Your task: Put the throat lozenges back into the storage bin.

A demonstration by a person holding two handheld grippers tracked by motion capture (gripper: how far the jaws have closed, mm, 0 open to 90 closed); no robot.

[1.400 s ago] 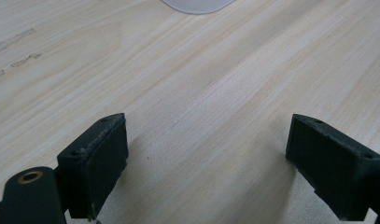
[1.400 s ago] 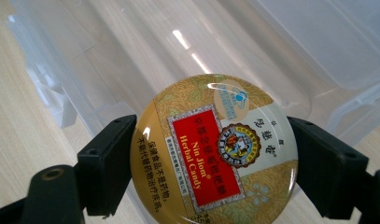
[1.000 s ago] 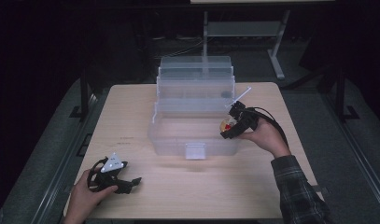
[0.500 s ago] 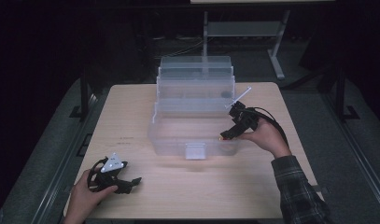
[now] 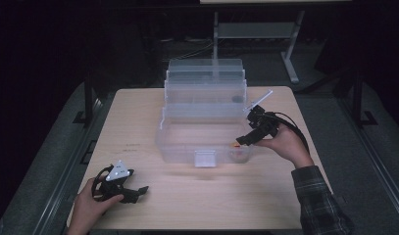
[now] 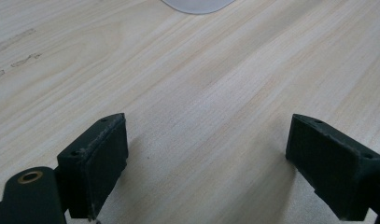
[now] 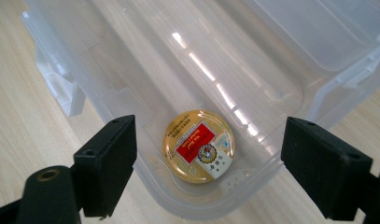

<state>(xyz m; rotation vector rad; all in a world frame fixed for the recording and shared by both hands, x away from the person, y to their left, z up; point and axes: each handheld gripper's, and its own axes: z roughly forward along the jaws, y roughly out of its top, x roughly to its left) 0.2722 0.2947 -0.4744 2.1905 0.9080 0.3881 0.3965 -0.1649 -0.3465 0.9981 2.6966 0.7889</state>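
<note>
A round gold tin (image 7: 198, 145) with a red label lies flat in the front right corner of the clear plastic box (image 7: 253, 60). In the high view the tin (image 5: 238, 147) shows as a small orange spot behind the box's (image 5: 207, 128) front wall. My right gripper (image 5: 242, 141) hangs over that corner, pointing down and left. Its jaws have just been opening, and my right gripper (image 7: 208, 128) now stands open above the tin with nothing between the pads. My left gripper (image 5: 138, 191) rests on the table at the front left, and its jaws (image 6: 204, 135) are open over bare wood.
The box's tiered trays and raised lid (image 5: 205, 73) stand behind the open bottom compartment. A white latch (image 5: 205, 158) sticks out from the box's front. The wooden table (image 5: 265, 196) has free room in front of the box and at both sides.
The tin has left my right gripper and now lies in the box. The right jaws have spread apart and the gripper has dipped slightly. The left hand has not moved.
</note>
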